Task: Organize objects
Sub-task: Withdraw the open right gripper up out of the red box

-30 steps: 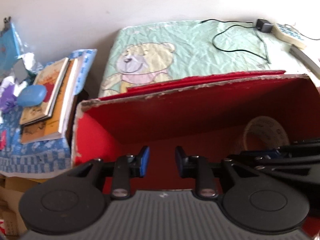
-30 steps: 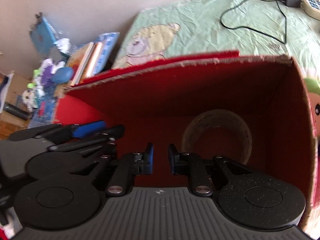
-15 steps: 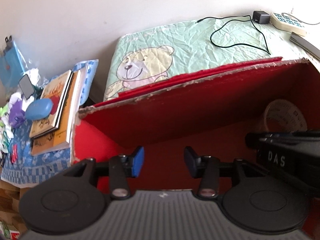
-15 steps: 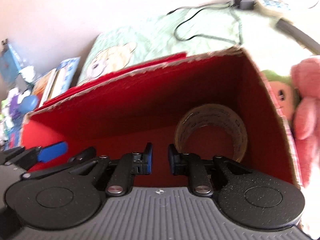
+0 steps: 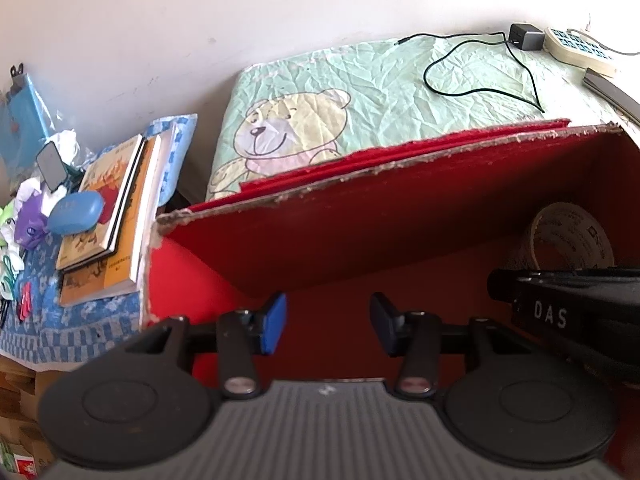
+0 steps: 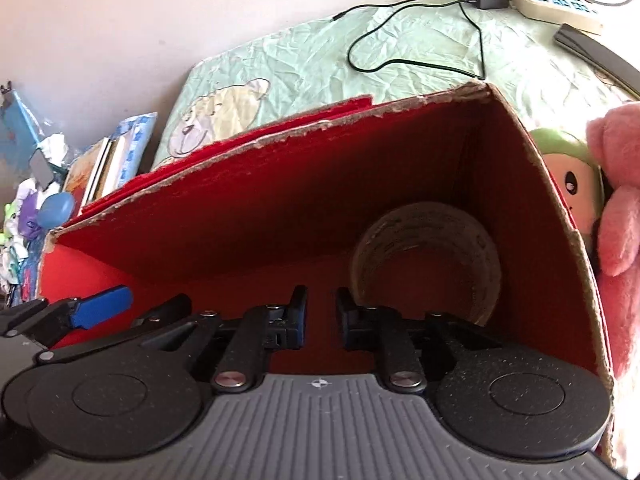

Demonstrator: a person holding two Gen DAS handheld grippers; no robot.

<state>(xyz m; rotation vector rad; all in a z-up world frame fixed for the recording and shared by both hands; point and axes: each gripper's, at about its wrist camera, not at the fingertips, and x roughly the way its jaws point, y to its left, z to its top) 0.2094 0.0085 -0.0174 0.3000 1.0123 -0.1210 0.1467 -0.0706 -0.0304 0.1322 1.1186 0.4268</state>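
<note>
Both claws are hanging over the open top of the red box point(image 6: 280, 216), pointing into it. Left claw point(image 5: 326, 326) is standing with its jaws apart, blue pads wide of each other, nothing between them. Right claw point(image 6: 321, 316) is showing a narrower gap between its jaws, also empty, so it is reading as slightly open and holding nothing.

Inside the box, the tape roll point(image 6: 426, 260) is standing on edge against the right-hand wall, near the far right corner, just beyond the right claw's tips. The rest of the box floor is lying in shadow.

Box rim is looking ragged, cardboard showing through the red.

Right of the box, a pink plush toy point(image 6: 616, 216) is pressing against the outer wall, a green-hooded doll face point(image 6: 568, 172) beside it.

Beyond the box, the bed's bear-print sheet point(image 5: 360, 92) is carrying a looped black cable point(image 5: 480, 76), with a charger and a power strip point(image 5: 576, 50) at its far edge.

Left of the box, books point(image 5: 104, 216) are stacking on a blue patterned cloth, a blue case point(image 5: 76, 212) lying on top.
</note>
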